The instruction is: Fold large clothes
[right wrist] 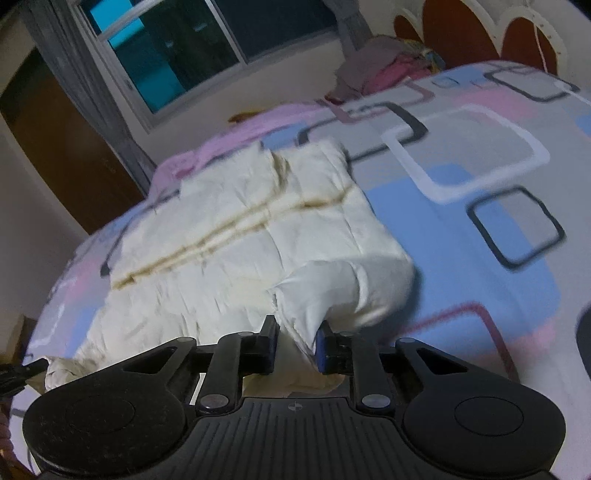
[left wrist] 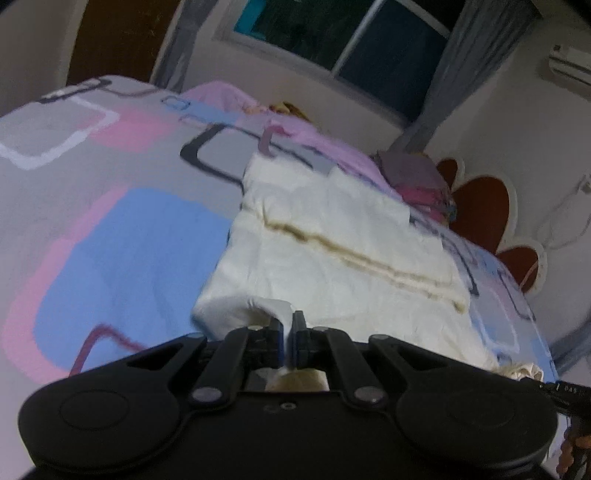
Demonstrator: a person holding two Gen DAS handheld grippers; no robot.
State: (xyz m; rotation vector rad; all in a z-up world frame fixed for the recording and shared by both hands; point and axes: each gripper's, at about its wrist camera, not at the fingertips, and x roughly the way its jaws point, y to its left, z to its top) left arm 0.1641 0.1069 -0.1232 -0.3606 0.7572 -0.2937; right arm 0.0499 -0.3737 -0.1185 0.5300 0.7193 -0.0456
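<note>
A large cream-white garment point(left wrist: 332, 236) with brownish stripe lines lies partly folded on the bed; it also shows in the right wrist view point(right wrist: 229, 229). My left gripper point(left wrist: 287, 325) is shut on the garment's near edge, with a fold of cloth pinched between the blue-padded fingers. My right gripper point(right wrist: 295, 339) is shut on a thicker bunch of the same garment at its near right corner, the jaws held a little apart by the cloth. Both hold the near edge just above the bed.
The bed sheet point(left wrist: 110, 229) is grey with pink and blue squares. A pile of pink and mauve clothes point(left wrist: 417, 181) sits by the red flower-shaped headboard point(left wrist: 484, 206). A window point(left wrist: 332, 33) with grey curtains is behind.
</note>
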